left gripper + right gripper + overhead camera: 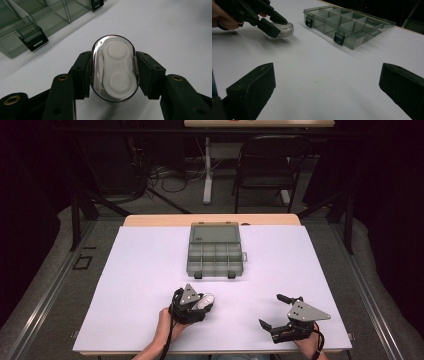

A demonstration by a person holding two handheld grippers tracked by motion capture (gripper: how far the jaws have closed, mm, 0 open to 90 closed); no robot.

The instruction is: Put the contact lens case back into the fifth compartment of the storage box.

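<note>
A small clear oval case (113,67) with a white contact-lens holder inside is clamped between the jaws of my left gripper (113,71), just above the white sheet. In the high view that left gripper (200,303) sits near the front middle of the table, with the case (206,300) at its tip. From the right gripper view, the case (284,28) hangs at the upper left. My right gripper (272,311) stands open at the front right, with nothing between its wide-spread jaws. A grey-green compartment box (215,251) lies open at the table's far middle.
A white sheet (140,270) covers the wooden table. The box has two black latches (339,38) on its near side and several empty compartments. A dark folding chair (267,165) and cables stand beyond the table's far edge.
</note>
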